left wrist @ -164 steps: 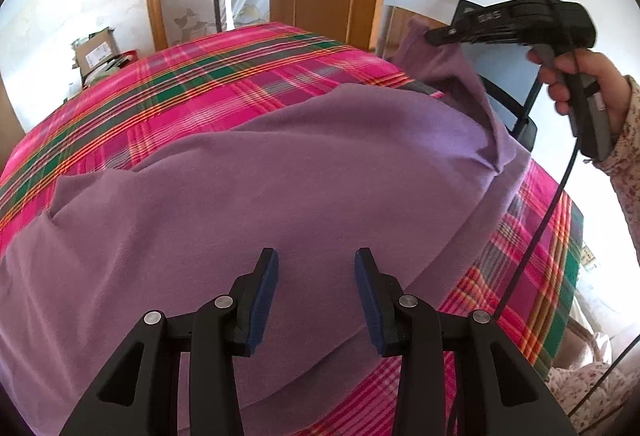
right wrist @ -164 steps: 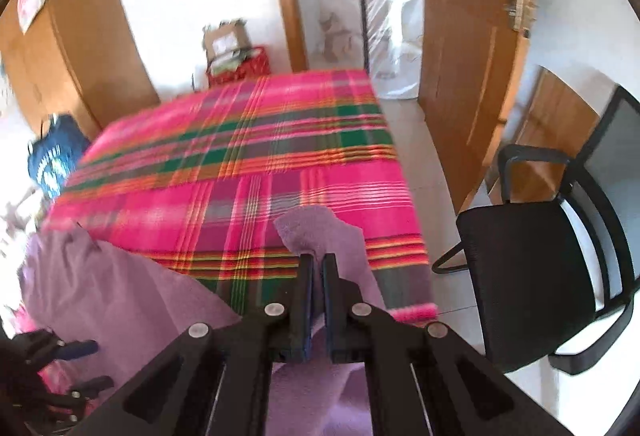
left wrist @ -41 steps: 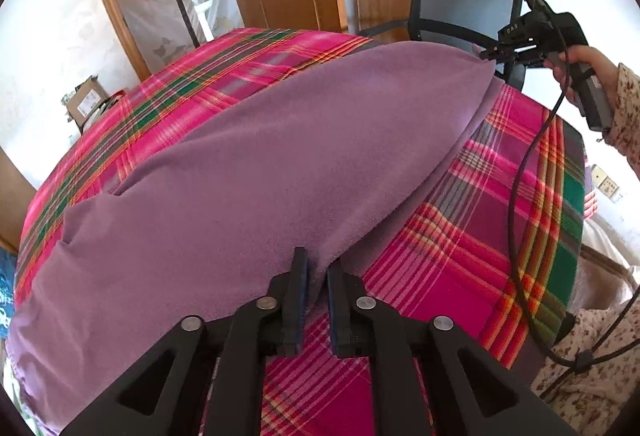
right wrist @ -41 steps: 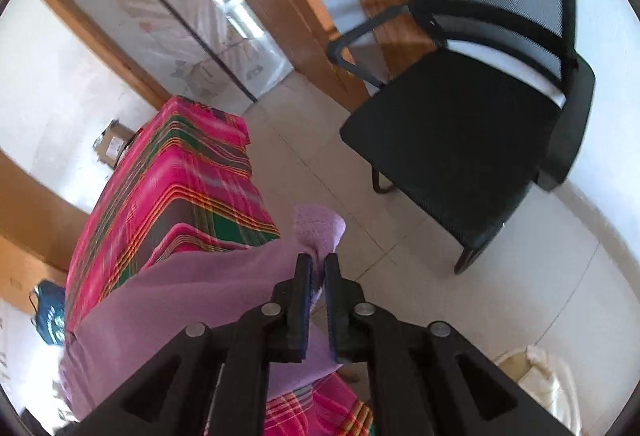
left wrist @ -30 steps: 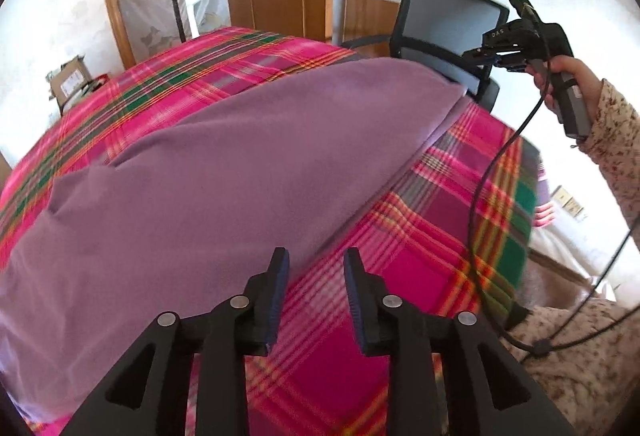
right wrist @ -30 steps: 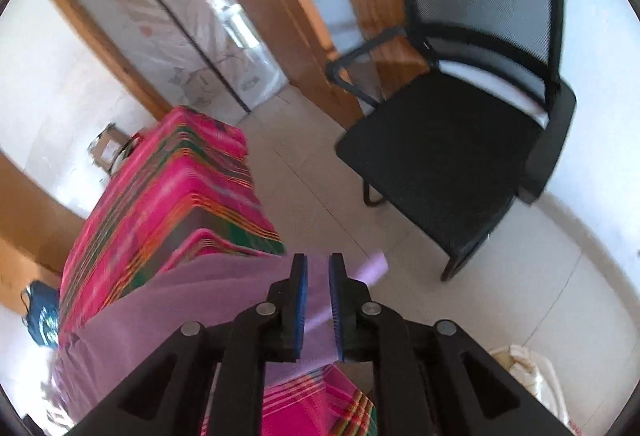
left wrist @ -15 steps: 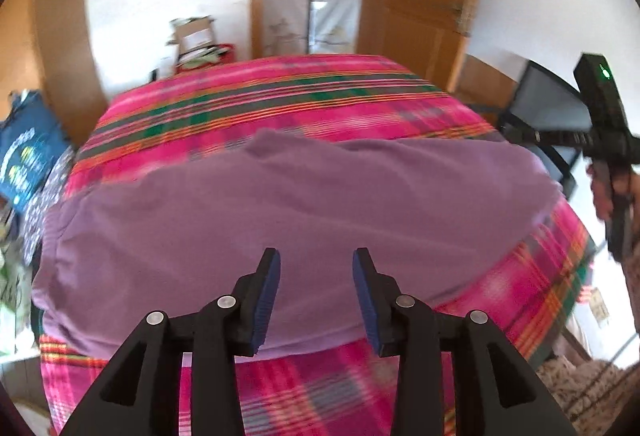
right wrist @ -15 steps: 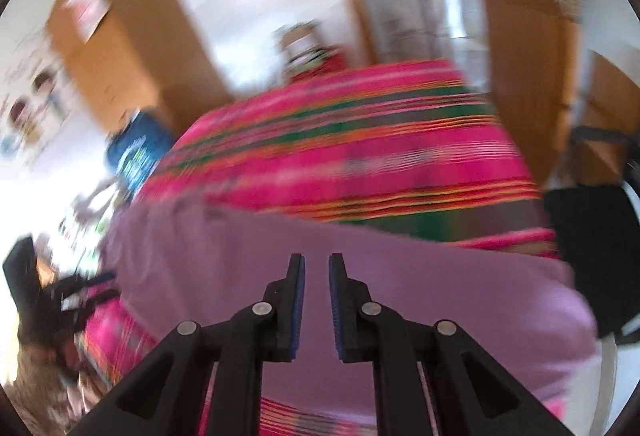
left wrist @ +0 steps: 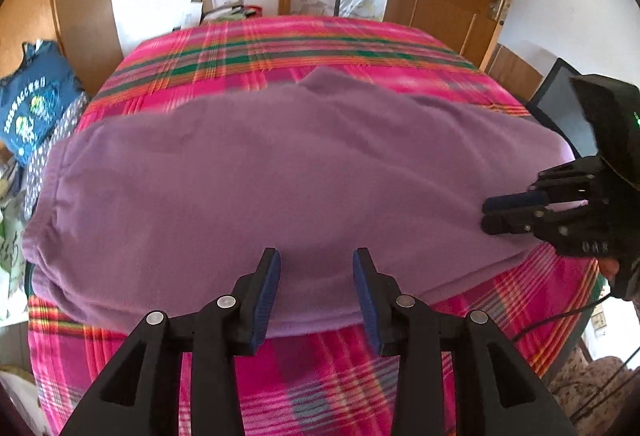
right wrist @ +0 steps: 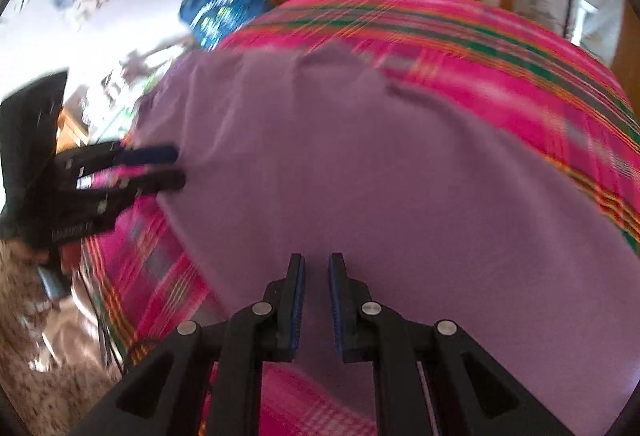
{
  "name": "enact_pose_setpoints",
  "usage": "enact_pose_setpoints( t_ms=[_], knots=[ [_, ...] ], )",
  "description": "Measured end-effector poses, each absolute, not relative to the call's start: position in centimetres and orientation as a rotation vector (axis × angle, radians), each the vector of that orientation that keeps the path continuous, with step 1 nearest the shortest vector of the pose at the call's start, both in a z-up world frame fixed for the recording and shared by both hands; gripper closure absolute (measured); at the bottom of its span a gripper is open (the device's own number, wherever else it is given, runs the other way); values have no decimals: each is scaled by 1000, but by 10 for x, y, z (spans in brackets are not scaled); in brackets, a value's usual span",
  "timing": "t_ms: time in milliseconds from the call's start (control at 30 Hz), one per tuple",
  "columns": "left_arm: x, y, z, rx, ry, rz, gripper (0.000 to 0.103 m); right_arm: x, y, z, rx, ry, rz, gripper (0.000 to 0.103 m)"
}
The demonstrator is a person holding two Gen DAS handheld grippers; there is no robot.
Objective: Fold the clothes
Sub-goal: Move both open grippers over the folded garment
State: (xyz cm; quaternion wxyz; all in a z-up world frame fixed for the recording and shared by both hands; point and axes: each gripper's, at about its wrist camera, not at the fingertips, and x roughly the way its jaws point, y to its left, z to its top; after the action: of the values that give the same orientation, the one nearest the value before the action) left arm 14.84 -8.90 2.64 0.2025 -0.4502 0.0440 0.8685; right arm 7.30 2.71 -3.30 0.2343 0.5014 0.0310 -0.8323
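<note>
Left wrist view: the purple garment lies spread flat across the bed, which is covered in a pink plaid sheet, its near edge hanging close to the bed's front edge. The left tongs hover over that near edge with the jaws parted wide and nothing between the blue pads. At the right, the right tongs point in over the garment's right end. Right wrist view, blurred: the right tongs have just been opening, jaws now a narrow gap apart, empty, above the purple cloth. The left tongs show at the left edge, also empty.
</note>
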Motion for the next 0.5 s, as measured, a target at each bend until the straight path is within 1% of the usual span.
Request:
enact_pose_setpoints(
  t_ms=[67, 267, 400, 500],
  knots=[
    [152, -92, 22, -1269, 143, 2419, 64, 84, 20, -33, 1359, 147, -2291, 87],
    [158, -102, 21, -1270, 100, 2389, 64, 96, 12, -30, 1376, 202, -2262, 86],
    [157, -104, 28, -1262, 81, 2379, 64, 90, 15, -18, 1359, 220, -2241, 86],
    [148, -111, 45, -1207, 52, 2408, 64, 75, 32, 2, 1292, 182, -2308, 86]
  ],
)
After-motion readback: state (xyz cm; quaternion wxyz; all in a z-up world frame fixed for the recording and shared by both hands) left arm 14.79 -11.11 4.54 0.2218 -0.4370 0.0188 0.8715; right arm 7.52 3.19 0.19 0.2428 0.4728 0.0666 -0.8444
